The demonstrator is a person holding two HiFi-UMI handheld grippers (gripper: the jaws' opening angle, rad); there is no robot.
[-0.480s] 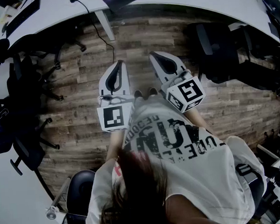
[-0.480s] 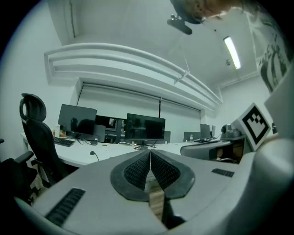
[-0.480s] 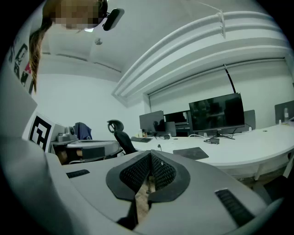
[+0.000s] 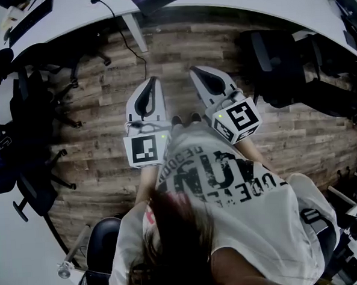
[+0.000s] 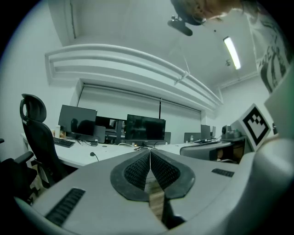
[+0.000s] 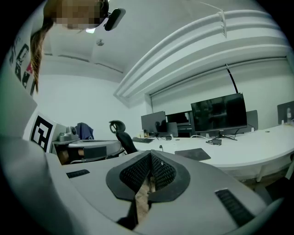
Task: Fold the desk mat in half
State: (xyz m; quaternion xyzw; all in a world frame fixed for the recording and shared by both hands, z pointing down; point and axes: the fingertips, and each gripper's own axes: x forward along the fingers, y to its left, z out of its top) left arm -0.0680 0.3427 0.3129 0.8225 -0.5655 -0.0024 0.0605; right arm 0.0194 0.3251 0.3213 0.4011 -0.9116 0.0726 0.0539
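Directly beneath both grippers is bare wooden floor [image 4: 104, 113], an open strip running forward from the person's T-shirt [image 4: 229, 184] to the desk. A group of black office chairs [image 4: 32, 117] closes off the space to the left of the left gripper [image 4: 153, 81]. Another black chair [image 4: 276, 60] stands just to the right of the right gripper [image 4: 196, 71]. Ahead of both tips, the curved near edge of the white desk [image 4: 230, 3] bounds the floor. A slanted desk leg [image 4: 134, 32] and a hanging cable [image 4: 138, 51] come down just ahead of the left gripper's tip.

The two grippers are held side by side over the floor, apart from each other and touching nothing, with their tips pointing toward the desk. In the left gripper view the ribbed pads are pressed together along their whole front seam, with nothing between them. Only floor shows through the slot behind them. In the right gripper view the pads likewise meet at the tips, pressed together and empty.

The desk mat [image 6: 198, 153] lies on the desk top past its near edge, well ahead of both grippers. From the right gripper it sits slightly to the right of the jaw line. It is a dark, thin rectangle lying flat in a single layer, not folded. Beyond it stand dark monitors [image 6: 220, 112].
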